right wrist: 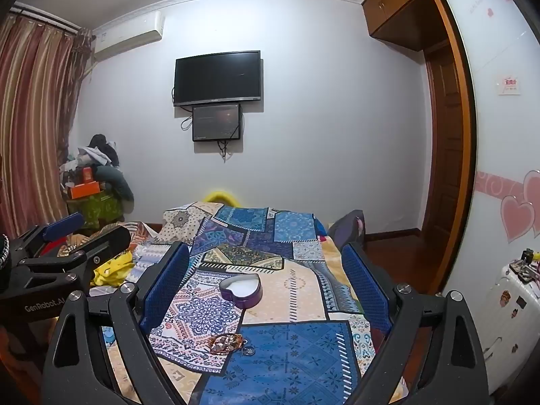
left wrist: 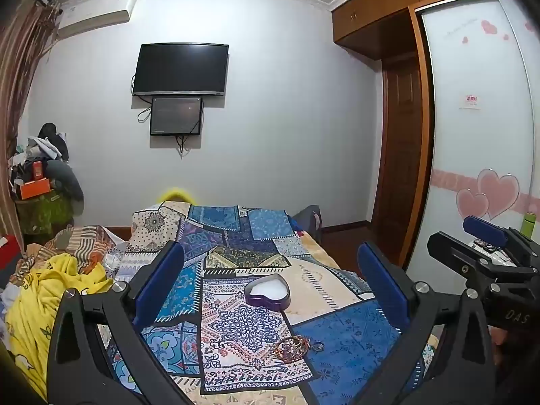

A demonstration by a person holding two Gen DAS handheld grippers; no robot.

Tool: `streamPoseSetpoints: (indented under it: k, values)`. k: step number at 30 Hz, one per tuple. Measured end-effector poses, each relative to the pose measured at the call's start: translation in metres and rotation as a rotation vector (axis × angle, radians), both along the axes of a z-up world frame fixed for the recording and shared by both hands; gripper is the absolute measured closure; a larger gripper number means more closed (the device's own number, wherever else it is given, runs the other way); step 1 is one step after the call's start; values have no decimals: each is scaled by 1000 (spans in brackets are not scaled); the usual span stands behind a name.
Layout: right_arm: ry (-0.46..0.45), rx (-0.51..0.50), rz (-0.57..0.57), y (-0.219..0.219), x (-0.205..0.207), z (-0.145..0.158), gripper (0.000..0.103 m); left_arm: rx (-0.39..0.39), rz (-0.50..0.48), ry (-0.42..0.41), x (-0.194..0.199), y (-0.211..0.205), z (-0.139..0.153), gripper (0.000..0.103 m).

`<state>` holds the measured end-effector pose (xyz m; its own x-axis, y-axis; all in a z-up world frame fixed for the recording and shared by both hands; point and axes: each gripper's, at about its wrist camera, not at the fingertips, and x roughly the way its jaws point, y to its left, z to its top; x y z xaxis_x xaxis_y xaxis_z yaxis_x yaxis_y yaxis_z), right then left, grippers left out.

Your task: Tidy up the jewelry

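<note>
While both tools hover above a bed (left wrist: pixel 337 337) covered by a blue patchwork quilt, a small tangle of beaded jewelry (left wrist: pixel 293 347) lies near its close edge. A purple heart-shaped box (left wrist: pixel 267 292), open with a white lining, sits a little farther back. The left gripper (left wrist: pixel 270 287) has its fingers spread wide and empty; the right gripper (right wrist: pixel 266 290) is likewise wide apart, holding nothing. The jewelry is probably light, limp and apt to snag or slip, so pinching a bunched loop near its middle seems safest.
</note>
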<state>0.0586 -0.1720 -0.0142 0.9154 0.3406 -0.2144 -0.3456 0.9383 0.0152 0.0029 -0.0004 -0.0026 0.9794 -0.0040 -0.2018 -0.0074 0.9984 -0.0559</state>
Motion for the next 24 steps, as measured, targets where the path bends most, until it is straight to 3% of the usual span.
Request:
streamPoseSetpoints:
  k: [24]
  values:
    - [20,-3,11,6,-3,-5,13,-5,14,21,4,3,-6,0]
